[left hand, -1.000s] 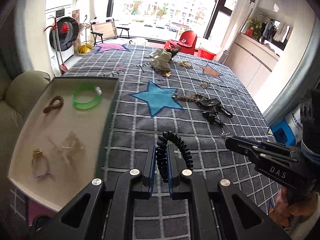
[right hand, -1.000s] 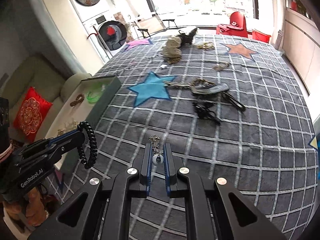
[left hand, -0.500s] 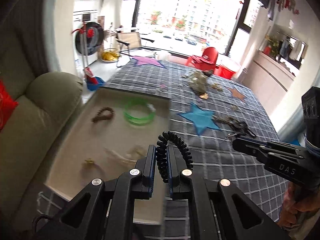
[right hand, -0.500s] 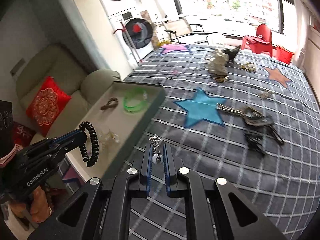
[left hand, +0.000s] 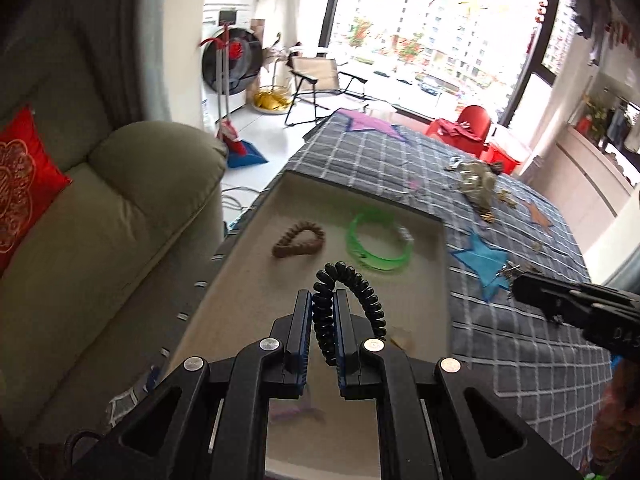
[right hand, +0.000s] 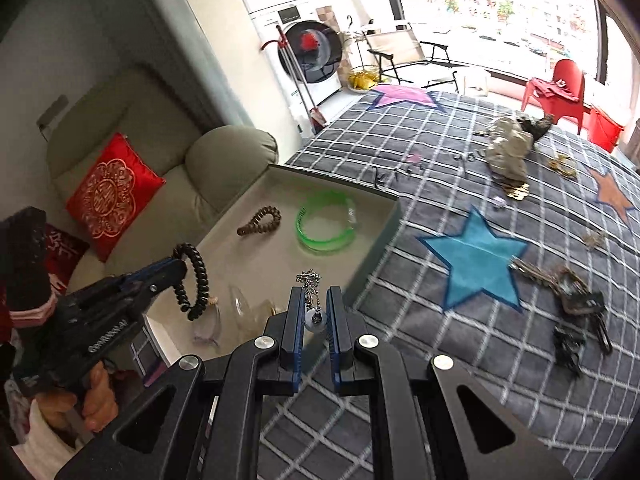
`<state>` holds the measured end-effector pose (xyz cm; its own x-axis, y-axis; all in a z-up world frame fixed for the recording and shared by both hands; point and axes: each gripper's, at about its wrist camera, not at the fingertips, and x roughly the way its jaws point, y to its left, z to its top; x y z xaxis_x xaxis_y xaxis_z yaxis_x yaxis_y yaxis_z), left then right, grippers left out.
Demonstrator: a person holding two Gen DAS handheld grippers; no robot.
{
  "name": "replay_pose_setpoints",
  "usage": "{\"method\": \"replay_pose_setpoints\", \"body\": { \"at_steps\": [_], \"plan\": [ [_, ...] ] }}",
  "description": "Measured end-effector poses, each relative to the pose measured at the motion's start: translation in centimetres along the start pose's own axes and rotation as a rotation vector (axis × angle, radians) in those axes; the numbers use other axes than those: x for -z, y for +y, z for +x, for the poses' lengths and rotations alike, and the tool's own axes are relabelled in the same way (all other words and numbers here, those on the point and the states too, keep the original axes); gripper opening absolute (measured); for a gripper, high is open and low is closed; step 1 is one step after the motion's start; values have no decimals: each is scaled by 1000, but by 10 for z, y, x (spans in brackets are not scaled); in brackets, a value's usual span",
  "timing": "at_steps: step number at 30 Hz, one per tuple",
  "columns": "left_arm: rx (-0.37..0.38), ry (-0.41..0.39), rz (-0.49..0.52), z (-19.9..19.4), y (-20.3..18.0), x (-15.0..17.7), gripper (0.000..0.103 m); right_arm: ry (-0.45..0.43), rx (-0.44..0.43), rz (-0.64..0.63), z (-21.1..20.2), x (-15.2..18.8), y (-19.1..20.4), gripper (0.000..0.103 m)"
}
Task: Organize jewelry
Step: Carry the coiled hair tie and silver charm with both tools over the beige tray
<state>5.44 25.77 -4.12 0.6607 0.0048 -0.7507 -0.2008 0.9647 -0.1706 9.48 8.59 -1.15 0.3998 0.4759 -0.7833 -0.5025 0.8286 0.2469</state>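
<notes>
My left gripper (left hand: 323, 304) is shut on a black coiled bracelet (left hand: 360, 292) and hangs over the beige tray (left hand: 256, 280); the same gripper (right hand: 180, 268) and black coiled bracelet (right hand: 196, 280) appear at the left of the right wrist view. My right gripper (right hand: 312, 300) is shut on a small silver pendant with a pale bead (right hand: 311, 304), above the tray's right wall (right hand: 376, 248). A brown bead bracelet (left hand: 299, 238) and a green bangle (left hand: 378, 242) lie at the tray's far end. A clear, pale piece (right hand: 244, 308) lies near the tray's front.
A grey checked cloth (right hand: 460, 360) with a blue star (right hand: 478, 258) covers the table. Keys and dark trinkets (right hand: 576, 300) lie at its right, a crumpled heap with gold pieces (right hand: 510, 156) farther back. A beige sofa (left hand: 100, 232) with a red cushion (right hand: 110, 196) adjoins the tray's left side.
Both grippers have swung left from over the checked cloth toward the tray, each keeping its piece. The left one now hangs over the tray's inside.
</notes>
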Motion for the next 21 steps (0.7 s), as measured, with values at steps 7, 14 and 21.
{"method": "replay_pose_setpoints", "body": {
  "at_steps": [7,14,21],
  "plan": [
    [-29,38,-1,33,8,-11,13,40,-17,10,35,-31,-4,12],
    [-31,76,2,61,8,-18,12,62,-36,20,62,-52,-9,12],
    [-35,115,1,81,8,-21,13,102,-55,29,98,-63,-10,12]
  ]
}}
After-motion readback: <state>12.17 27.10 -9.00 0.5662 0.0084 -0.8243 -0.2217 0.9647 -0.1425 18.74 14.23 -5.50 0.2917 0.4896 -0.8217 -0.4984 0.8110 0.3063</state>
